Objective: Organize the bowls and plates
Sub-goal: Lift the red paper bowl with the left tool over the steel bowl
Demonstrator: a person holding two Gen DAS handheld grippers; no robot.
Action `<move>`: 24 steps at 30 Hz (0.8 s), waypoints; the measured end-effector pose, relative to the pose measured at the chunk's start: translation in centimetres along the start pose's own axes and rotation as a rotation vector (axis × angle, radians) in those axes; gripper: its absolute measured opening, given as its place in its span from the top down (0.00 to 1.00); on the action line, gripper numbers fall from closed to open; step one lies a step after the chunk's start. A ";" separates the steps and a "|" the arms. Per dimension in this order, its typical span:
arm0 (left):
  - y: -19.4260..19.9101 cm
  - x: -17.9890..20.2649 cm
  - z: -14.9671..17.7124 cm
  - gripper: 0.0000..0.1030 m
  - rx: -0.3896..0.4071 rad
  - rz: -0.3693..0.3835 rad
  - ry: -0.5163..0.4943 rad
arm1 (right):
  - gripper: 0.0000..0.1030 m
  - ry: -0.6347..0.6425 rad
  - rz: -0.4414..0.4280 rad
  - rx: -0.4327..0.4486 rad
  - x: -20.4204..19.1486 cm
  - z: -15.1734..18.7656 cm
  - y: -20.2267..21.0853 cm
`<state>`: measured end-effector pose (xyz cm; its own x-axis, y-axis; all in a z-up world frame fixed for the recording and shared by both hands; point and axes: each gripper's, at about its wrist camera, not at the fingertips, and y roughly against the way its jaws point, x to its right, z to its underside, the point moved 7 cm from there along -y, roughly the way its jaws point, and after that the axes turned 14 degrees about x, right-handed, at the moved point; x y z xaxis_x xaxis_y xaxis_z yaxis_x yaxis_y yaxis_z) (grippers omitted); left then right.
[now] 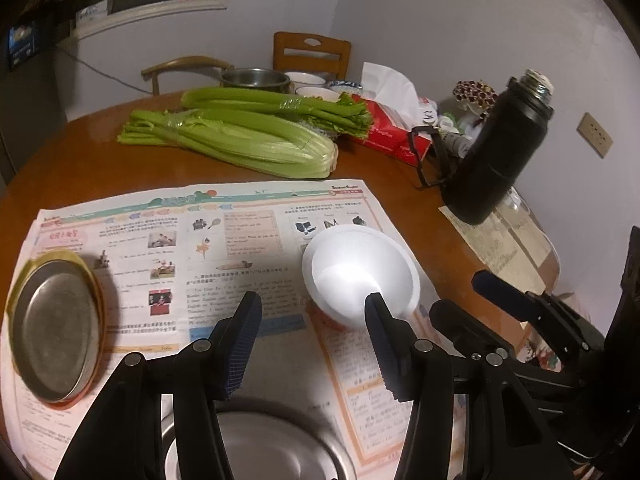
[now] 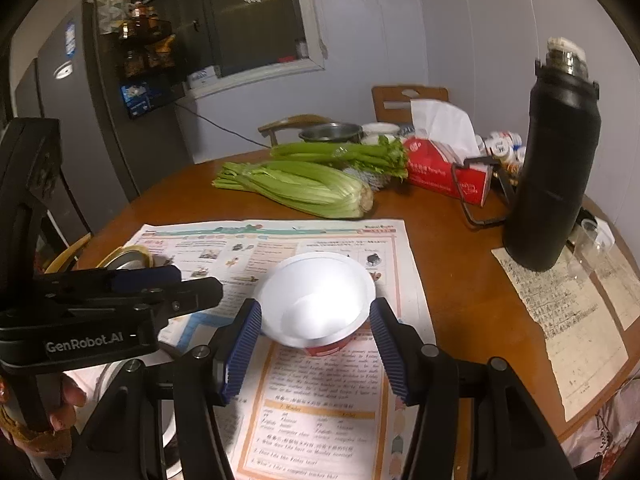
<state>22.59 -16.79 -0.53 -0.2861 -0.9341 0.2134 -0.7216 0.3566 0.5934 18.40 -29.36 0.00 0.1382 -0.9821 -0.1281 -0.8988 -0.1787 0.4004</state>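
A white foam bowl (image 2: pixel 318 300) with a red base stands on a printed newspaper; it also shows in the left wrist view (image 1: pixel 360 276). My right gripper (image 2: pixel 316 316) is open, its blue pads on either side of the bowl's near half, apart from it. My left gripper (image 1: pixel 312 308) is open and empty, hovering left of the bowl. A steel plate with a gold rim (image 1: pixel 54 328) lies at the left. A steel bowl (image 1: pixel 256 452) sits right under the left gripper, partly hidden by it.
Celery bunches (image 1: pixel 240 136), a red tissue box (image 1: pixel 392 132), a black thermos (image 1: pixel 500 152) and a steel pot (image 1: pixel 256 78) with small bowls stand further back on the round wooden table (image 1: pixel 80 160). Paper sheets (image 2: pixel 568 320) lie at the right. Chairs stand behind.
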 end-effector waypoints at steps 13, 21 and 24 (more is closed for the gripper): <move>-6.1 -0.4 0.9 0.46 -0.121 -0.007 0.037 | 0.45 -0.045 -0.012 -0.153 1.5 3.7 -6.4; -7.6 -0.8 1.6 0.46 -0.159 -0.019 0.040 | 0.45 -0.054 -0.062 -0.164 0.0 4.2 -7.2; -7.9 -1.0 1.9 0.46 -0.173 -0.007 0.064 | 0.45 -0.053 -0.086 -0.168 -0.7 4.3 -7.2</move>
<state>27.40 -18.64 -6.89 -0.2367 -0.9377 0.2542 -0.6024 0.3469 0.7189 22.99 -27.10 -6.69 0.1855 -0.9589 -0.2147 -0.8019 -0.2740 0.5309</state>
